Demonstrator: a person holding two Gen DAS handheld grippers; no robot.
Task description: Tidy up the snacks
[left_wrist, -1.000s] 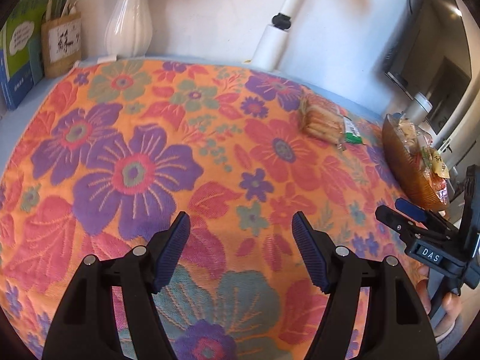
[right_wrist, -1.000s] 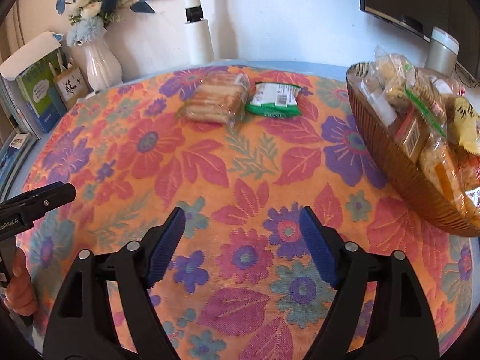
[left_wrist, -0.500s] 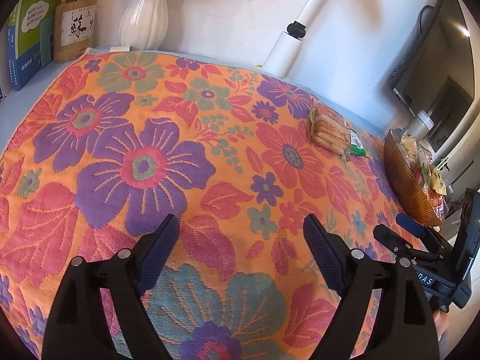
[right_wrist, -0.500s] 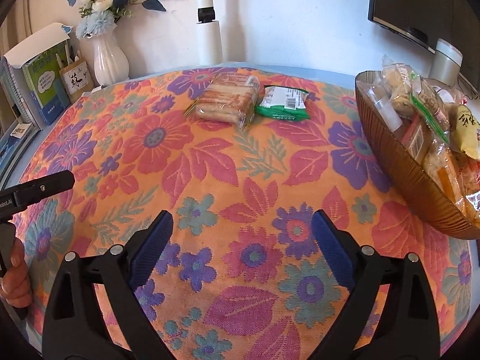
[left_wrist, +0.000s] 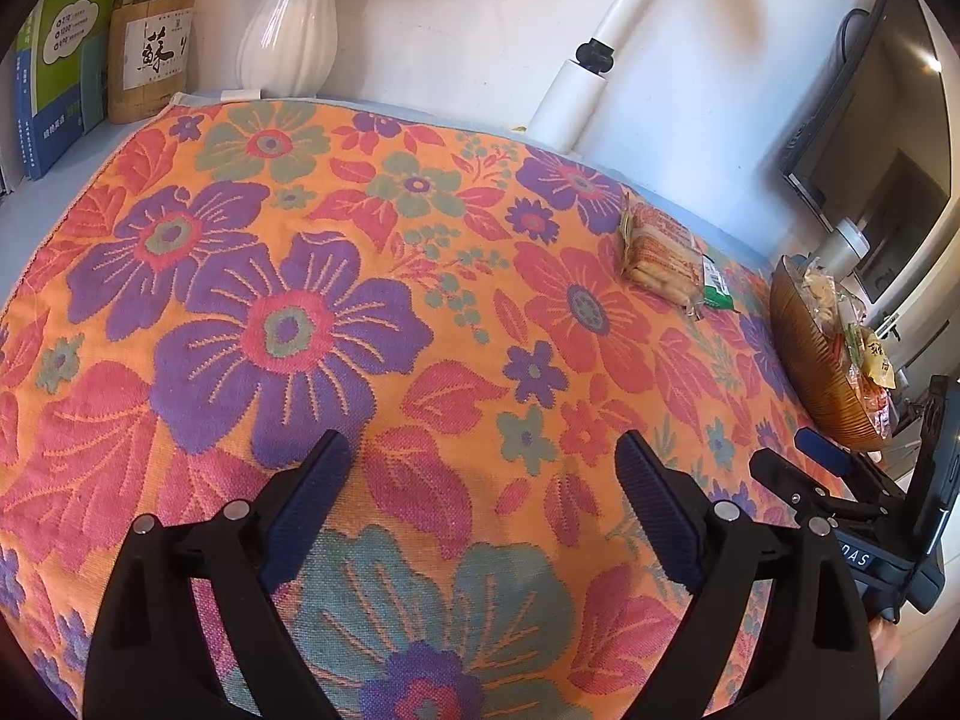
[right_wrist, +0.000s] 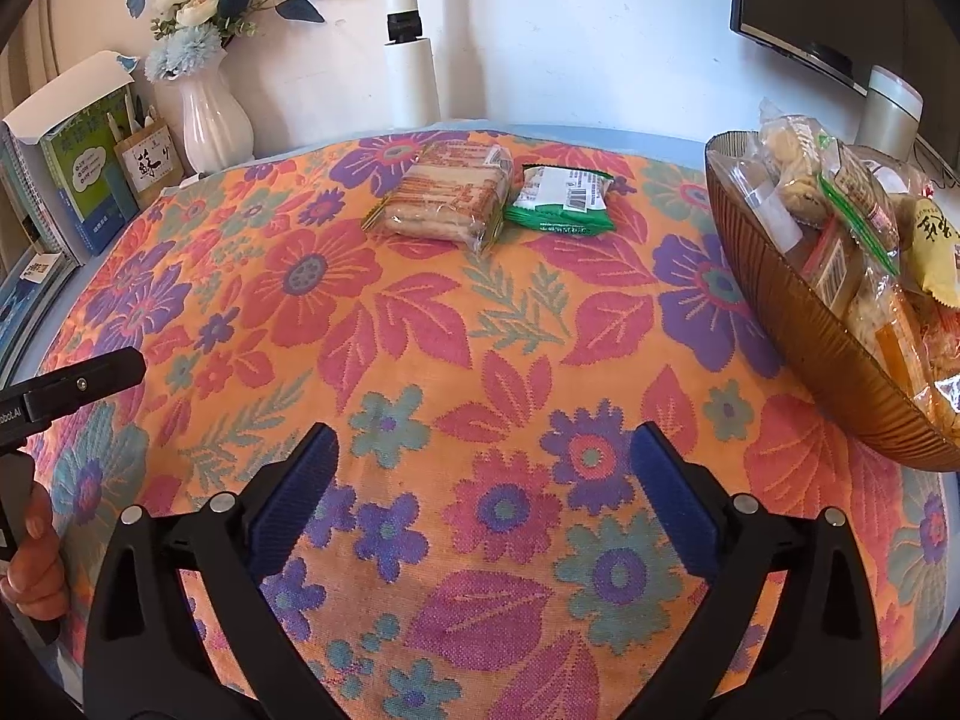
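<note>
Overhead, both pairs of tongs hover above the counter (right_wrist: 468,129), which is covered by an orange woven cloth with purple, red and teal flowers (right_wrist: 456,348). The left tongs (left_wrist: 483,501) are spread wide with nothing between the blue ribbed pads (left_wrist: 306,504), and the right tongs (right_wrist: 483,495) are equally wide apart and empty. Toward the far edge of the cloth lie 2 snacks: a clear-wrapped pack of tan rectangular biscuits (right_wrist: 447,198) and, just beside it on its right, a green and white foil packet with a barcode (right_wrist: 561,198); whether the 2 touch is hard to tell. In the left wrist view the same biscuit pack (left_wrist: 660,252) and green packet (left_wrist: 717,288) sit far off to the right. A brown ribbed bowl (right_wrist: 798,324) stands at the right edge of the cloth, heaped with wrapped snacks (right_wrist: 840,216). At the back left stand a white fluted vase with blue and white flowers (right_wrist: 213,120), a small wooden pen holder (right_wrist: 150,165) and upright green and blue books (right_wrist: 78,180). A white cylindrical post (right_wrist: 411,69) rises at the wall.
</note>
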